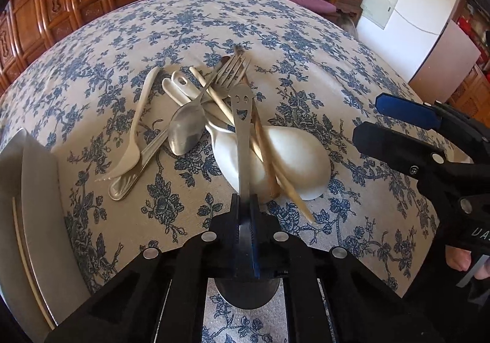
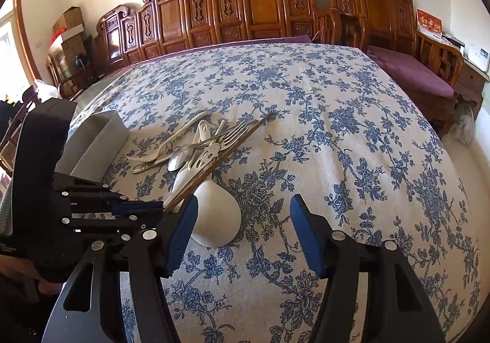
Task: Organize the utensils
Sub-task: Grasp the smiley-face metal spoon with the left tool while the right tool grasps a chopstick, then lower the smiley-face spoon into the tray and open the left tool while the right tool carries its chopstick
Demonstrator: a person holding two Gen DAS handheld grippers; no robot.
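Note:
A pile of utensils lies on the floral tablecloth: a steel spoon (image 1: 185,128), a steel fork (image 1: 229,73), a cream plastic fork (image 1: 134,134), white spoons, chopsticks (image 1: 269,165) and a large white ladle (image 1: 294,156). My left gripper (image 1: 245,217) is shut on a steel utensil with a smiley-face handle (image 1: 242,116), held over the ladle; its dark bowl end shows below the fingers. My right gripper (image 2: 242,220) is open and empty just right of the ladle (image 2: 214,217). The left gripper (image 2: 141,208) also shows in the right wrist view.
A grey open box (image 1: 33,205) stands at the left of the pile; it also shows in the right wrist view (image 2: 95,140). Carved wooden benches line the far side of the table. A purple cushioned seat (image 2: 413,73) is at the right.

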